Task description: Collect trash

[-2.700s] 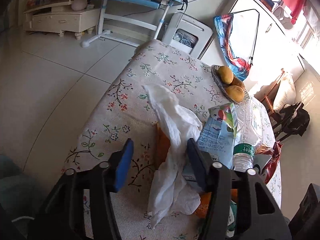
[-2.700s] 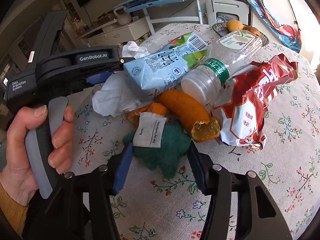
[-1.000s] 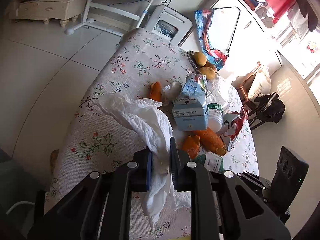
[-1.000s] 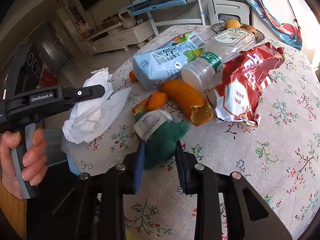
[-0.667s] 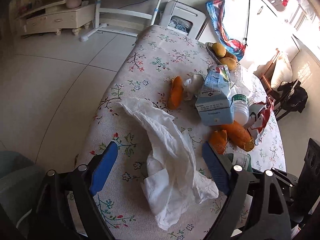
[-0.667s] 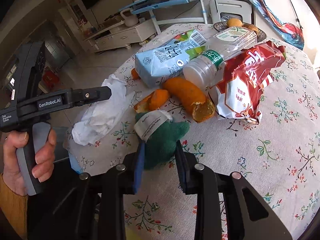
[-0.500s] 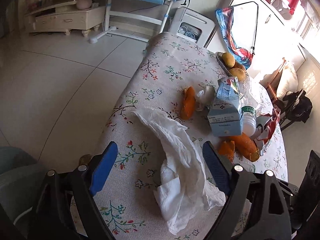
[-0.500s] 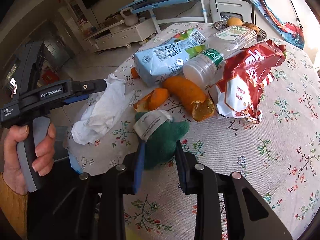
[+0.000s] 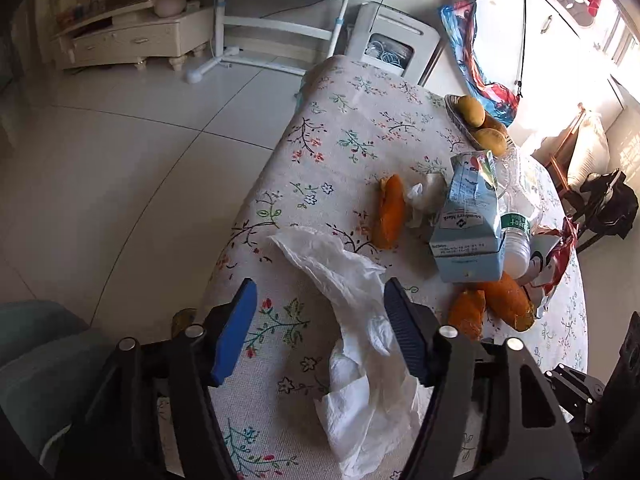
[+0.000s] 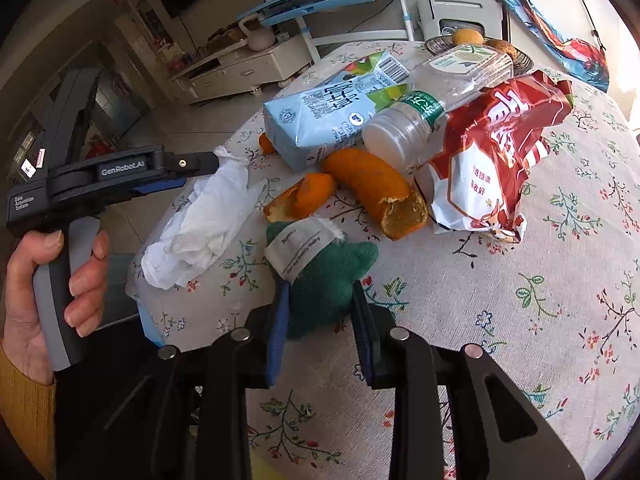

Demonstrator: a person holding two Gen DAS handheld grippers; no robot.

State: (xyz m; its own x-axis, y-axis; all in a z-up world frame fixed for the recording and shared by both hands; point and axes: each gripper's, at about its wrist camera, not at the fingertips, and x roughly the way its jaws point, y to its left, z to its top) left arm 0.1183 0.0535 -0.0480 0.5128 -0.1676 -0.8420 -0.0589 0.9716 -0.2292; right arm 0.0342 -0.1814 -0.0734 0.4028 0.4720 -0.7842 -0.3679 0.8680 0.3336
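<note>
Half the green cloth [image 10: 320,276] hides between right gripper [image 10: 320,328] fingers [image 10: 276,328].

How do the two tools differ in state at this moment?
The left tool is open, its blue-padded fingers spread either side of the crumpled white tissue, which lies loose on the floral tablecloth. The right tool is shut on the green felt toy. Both hang low at the table's near edge.
</note>
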